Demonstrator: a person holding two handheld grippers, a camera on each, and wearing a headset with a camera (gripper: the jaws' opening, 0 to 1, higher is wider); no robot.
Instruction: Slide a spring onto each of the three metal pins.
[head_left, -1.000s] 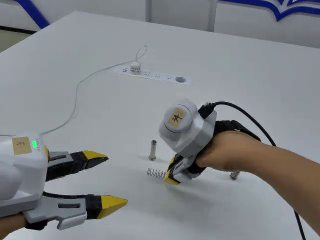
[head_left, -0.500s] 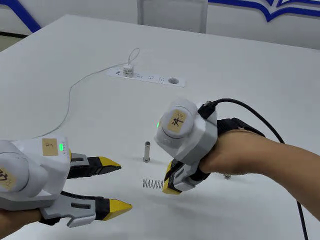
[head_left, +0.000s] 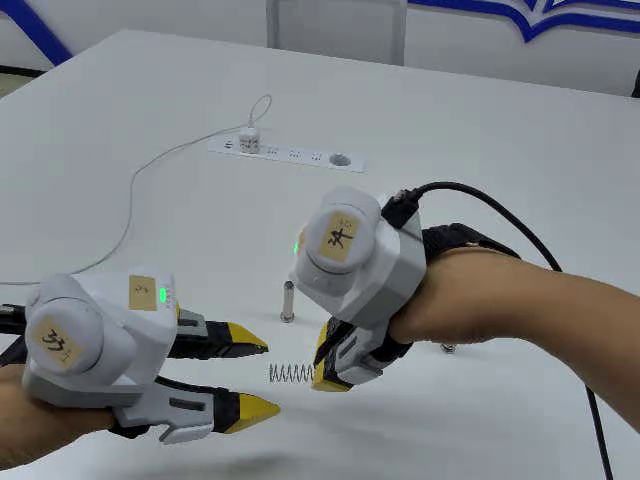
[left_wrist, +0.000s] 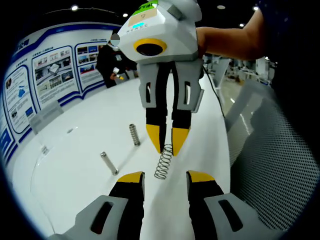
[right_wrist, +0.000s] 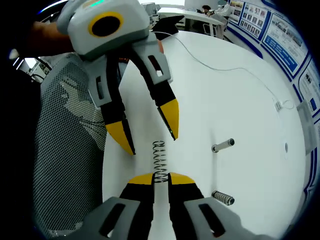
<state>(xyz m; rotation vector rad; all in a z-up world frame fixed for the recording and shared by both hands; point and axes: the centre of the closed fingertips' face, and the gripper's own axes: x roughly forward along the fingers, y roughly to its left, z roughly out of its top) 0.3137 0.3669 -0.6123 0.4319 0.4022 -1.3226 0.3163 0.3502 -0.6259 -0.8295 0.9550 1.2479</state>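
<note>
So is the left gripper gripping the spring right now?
No, the left gripper has its fingers apart, clear of the spring, which the right gripper pinches.

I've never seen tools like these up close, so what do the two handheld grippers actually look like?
The left gripper and the right gripper both have rounded white-grey housings with tan stickers, small green lights, and black fingers tipped in yellow. A black cable runs from the right one, and a black strap covers the back of that hand.

Nothing reads clearly: tan stickers on the left gripper and right gripper bear blurred handwritten marks; wall posters print too small.
</note>
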